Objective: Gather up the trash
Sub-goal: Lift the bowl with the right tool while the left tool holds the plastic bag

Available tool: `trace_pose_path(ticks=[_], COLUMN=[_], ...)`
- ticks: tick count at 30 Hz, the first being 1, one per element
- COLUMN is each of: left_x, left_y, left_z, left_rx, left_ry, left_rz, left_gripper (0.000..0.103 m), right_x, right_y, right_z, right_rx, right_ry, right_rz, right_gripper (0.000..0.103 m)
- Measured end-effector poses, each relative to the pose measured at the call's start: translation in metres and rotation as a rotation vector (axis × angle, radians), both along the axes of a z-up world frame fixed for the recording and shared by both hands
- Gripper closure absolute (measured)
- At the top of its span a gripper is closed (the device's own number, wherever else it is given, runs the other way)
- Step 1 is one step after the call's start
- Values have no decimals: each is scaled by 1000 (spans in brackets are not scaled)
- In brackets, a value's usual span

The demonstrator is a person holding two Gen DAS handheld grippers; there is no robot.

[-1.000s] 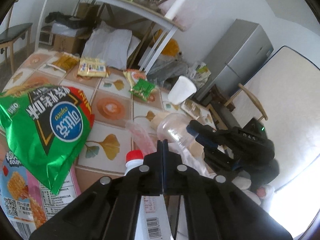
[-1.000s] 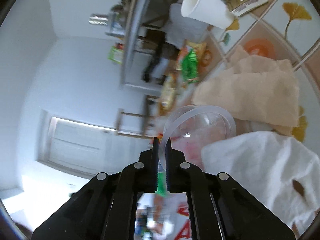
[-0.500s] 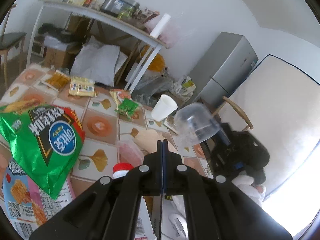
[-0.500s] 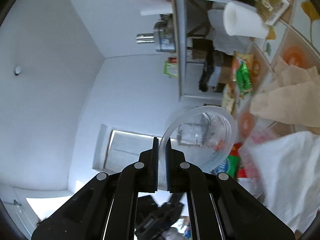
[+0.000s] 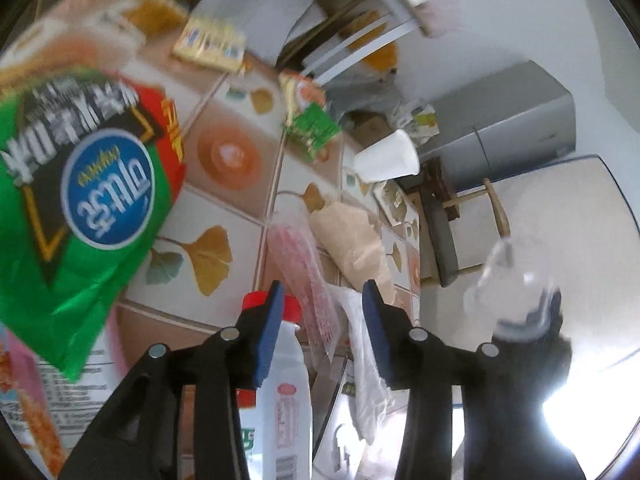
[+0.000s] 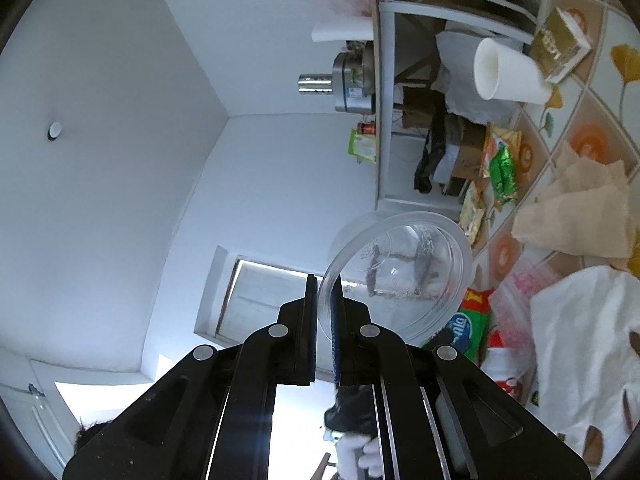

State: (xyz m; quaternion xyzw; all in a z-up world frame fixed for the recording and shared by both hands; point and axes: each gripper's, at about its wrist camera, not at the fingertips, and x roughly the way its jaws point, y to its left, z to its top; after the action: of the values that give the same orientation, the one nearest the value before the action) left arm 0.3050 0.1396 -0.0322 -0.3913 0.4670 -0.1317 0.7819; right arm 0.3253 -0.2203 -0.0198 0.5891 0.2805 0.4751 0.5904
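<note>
My left gripper hangs low over the littered tiled floor, its jaws opening and pressing on nothing. A white bottle with a red cap lies just under its left finger; a pink clear bag and a white plastic bag lie beyond the gap. A big green snack bag fills the left. My right gripper is shut on the rim of a clear plastic cup, held up in the air and tilted upward. In the left wrist view that clear cup shows blurred at the right.
A white paper cup lies on its side, brown napkins beside it. Small snack packets are scattered farther off. A white table with a steel pot, a grey fridge, a mattress and a chair stand around.
My left gripper went from shut to open, rolled and dipped toward the bottle and bags. My right gripper raised the clear cup and tipped it up toward the wall and ceiling.
</note>
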Motion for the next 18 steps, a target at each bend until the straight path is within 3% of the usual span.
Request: trace_pose_path(ticks=[12, 18], left_x=[35, 36], left_y=[-1, 2], left_z=[-32, -43], left_rx=[-29, -67], left_ry=[119, 114], left_rz=[41, 59], left_gripper=[63, 88], right_x=[3, 0], right_y=[-9, -14], right_z=[-22, -26], right_rx=[6, 4], right_ry=[46, 51], right_rz=[-22, -26], right_gripper=[98, 98])
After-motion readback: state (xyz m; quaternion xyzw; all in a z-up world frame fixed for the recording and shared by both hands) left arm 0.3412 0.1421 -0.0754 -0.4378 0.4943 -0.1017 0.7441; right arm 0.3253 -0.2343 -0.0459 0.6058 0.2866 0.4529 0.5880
